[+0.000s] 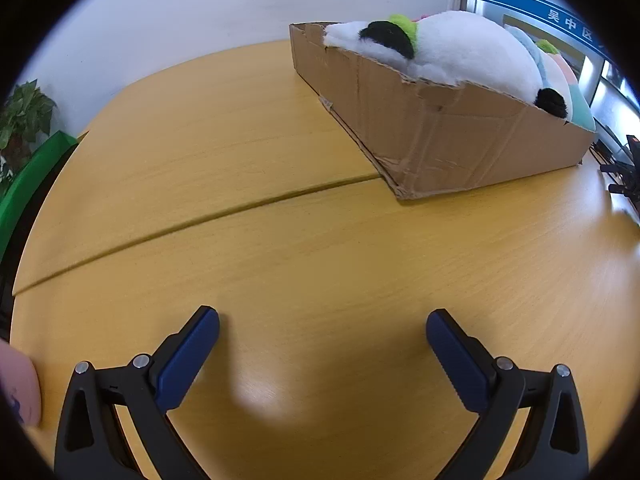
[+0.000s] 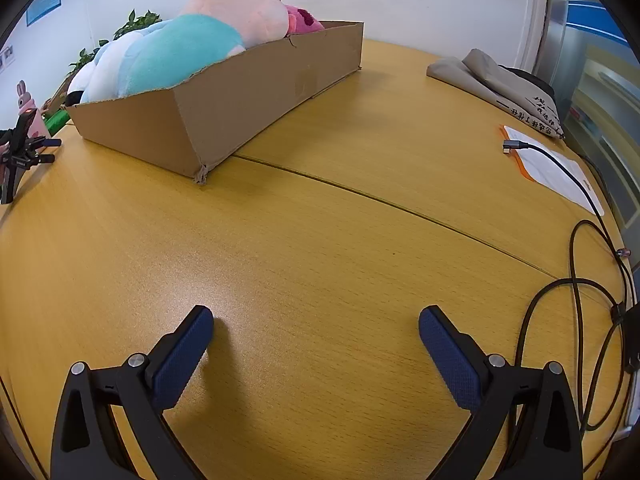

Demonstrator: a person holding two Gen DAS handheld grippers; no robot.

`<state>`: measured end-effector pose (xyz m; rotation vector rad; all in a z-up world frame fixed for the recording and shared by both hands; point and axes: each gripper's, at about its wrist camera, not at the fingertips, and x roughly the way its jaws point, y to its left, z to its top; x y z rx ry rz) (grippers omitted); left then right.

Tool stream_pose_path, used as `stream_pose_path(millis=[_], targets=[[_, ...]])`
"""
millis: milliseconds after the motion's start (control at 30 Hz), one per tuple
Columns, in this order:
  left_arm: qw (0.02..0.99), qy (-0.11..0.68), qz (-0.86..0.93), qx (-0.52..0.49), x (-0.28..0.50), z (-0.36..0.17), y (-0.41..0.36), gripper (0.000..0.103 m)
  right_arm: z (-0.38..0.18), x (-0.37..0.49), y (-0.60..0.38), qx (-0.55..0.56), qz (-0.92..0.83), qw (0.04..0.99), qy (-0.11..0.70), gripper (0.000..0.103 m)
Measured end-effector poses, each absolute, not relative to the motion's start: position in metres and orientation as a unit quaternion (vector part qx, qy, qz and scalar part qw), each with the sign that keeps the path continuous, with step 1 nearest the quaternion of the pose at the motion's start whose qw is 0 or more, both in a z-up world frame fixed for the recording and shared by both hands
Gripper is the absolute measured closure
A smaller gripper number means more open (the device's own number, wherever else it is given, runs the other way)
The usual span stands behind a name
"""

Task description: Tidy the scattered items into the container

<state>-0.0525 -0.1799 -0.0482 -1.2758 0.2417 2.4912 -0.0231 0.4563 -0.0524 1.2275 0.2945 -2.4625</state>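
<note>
Left gripper (image 1: 322,322): jaws spread wide apart and empty, hovering low over the yellow wood-grain bench (image 1: 280,240). At its far left, a pale pink rounded object (image 1: 18,384) rests at the edge of view; too little shows to identify it. Ahead and to the right sits the long, shallow brown cardboard box (image 1: 440,132), the container, with a white plush toy with black patches (image 1: 452,52) heaped above its torn rim, probably because the box is already full.

Right gripper (image 2: 316,320): jaws likewise wide apart, holding nothing, low over the bench (image 2: 320,240). Ahead and to the left stands the same box (image 2: 224,108), seen from its other side, carrying a teal and white plush toy (image 2: 168,60) and a pale pink plush toy (image 2: 248,8), piled high. To the far right lie a folded grey cloth bag (image 2: 496,84) and a black cable (image 2: 576,264), apparently not among the scattered items.

No plush toy shows loose between either gripper and the box, so the tidying looks nearly or fully done.
</note>
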Motion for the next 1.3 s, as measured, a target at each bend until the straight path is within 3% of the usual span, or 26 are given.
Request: stream_pose_path(millis=[1300], targets=[[0.166, 0.088, 0.875, -0.446, -0.067, -0.041, -0.198, 0.000, -0.053, -0.025, 0.459, 0.435, -0.875, 0.187, 0.105, 0.000]])
